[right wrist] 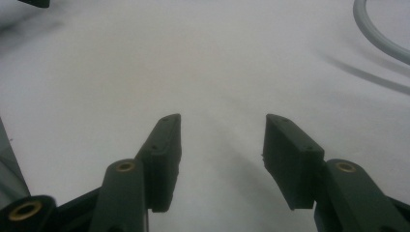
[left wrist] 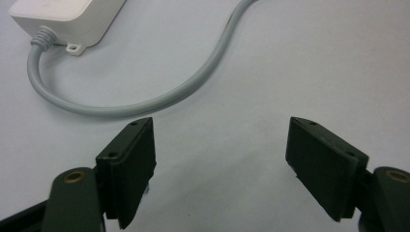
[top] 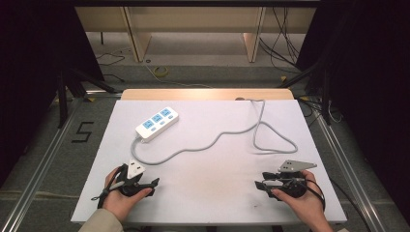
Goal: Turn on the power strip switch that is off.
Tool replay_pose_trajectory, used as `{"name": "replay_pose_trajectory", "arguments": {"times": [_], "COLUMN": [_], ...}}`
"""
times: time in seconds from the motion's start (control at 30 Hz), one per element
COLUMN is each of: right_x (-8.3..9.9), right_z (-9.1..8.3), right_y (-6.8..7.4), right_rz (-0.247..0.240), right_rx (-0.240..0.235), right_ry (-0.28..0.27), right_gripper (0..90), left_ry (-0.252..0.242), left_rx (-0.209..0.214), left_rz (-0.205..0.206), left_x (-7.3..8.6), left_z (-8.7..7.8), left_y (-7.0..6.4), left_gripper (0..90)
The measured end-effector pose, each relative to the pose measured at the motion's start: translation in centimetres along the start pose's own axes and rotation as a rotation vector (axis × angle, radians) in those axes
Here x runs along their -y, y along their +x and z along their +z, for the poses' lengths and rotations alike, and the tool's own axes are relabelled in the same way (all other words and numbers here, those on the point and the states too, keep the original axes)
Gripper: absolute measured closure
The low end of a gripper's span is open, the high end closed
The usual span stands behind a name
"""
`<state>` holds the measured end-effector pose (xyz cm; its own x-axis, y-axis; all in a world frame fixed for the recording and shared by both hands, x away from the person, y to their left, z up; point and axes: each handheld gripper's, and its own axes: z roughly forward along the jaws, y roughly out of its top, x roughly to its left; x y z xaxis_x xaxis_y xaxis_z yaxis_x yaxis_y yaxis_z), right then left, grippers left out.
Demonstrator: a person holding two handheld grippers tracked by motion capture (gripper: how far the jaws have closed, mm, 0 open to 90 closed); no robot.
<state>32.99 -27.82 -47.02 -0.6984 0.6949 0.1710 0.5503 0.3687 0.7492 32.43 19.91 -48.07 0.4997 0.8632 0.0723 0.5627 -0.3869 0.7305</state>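
White table [top: 208, 188] under a high camera, a power strip lying on it and a gripper held at each near corner.

The white power strip [top: 156, 123] with three blue sockets sits toward the far left; its grey cord [top: 212, 140] snakes rightward to the far edge. The left gripper [top: 153, 183] and right gripper [top: 258, 184] rest low, each with jaws spread wide on nothing.

White power strip [top: 156, 123], grey cord [top: 212, 140] snaking
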Motion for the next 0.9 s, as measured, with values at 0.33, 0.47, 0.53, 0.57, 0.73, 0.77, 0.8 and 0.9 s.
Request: {"name": "replay_pose_trajectory", "arguments": {"times": [0.33, 0.47, 0.53, 0.57, 0.73, 0.77, 0.8, 0.9], "right_x": [-0.1, -0.1, -0.1, -0.1, -0.1, -0.1, -0.1, -0.1], "right_z": [0.1, 0.1, 0.1, 0.1, 0.1, 0.1, 0.1, 0.2], "right_y": [0.2, 0.1, 0.1, 0.1, 0.2, 0.2, 0.2, 0.2], "right_rz": [-0.007, -0.008, -0.009, -0.008, -0.013, -0.013, -0.013, -0.013], "right_rx": [-0.003, -0.003, -0.002, -0.004, -0.008, -0.008, -0.008, -0.01], "right_ry": [0.002, 0.001, 0.0, 0.001, 0.002, 0.002, 0.002, 0.004], "right_gripper": [48.6, 48.6, 48.5, 48.6, 48.5, 48.5, 48.5, 48.5], "left_ry": [-0.012, -0.014, -0.01, -0.005, 0.005, 0.005, 0.011, 0.022], "left_rx": [-0.004, -0.008, -0.005, -0.01, -0.019, -0.019, -0.015, -0.006], "left_rz": [-0.002, 0.013, 0.024, 0.033, 0.042, 0.042, 0.041, 0.032], "left_x": [-0.2, -0.5, -0.7, -0.9, -1.5, -1.5, -1.5, -1.7], "left_z": [-0.1, -0.2, -0.2, -0.2, -0.4, -0.4, -0.4, -0.4], "left_y": [0.3, 0.5, 0.7, 0.7, 0.7, 0.7, 0.7, 0.7], "left_gripper": [40.5, 57.2, 65.4, 69.5, 89.1, 89.4, 89.4, 89.6]}}
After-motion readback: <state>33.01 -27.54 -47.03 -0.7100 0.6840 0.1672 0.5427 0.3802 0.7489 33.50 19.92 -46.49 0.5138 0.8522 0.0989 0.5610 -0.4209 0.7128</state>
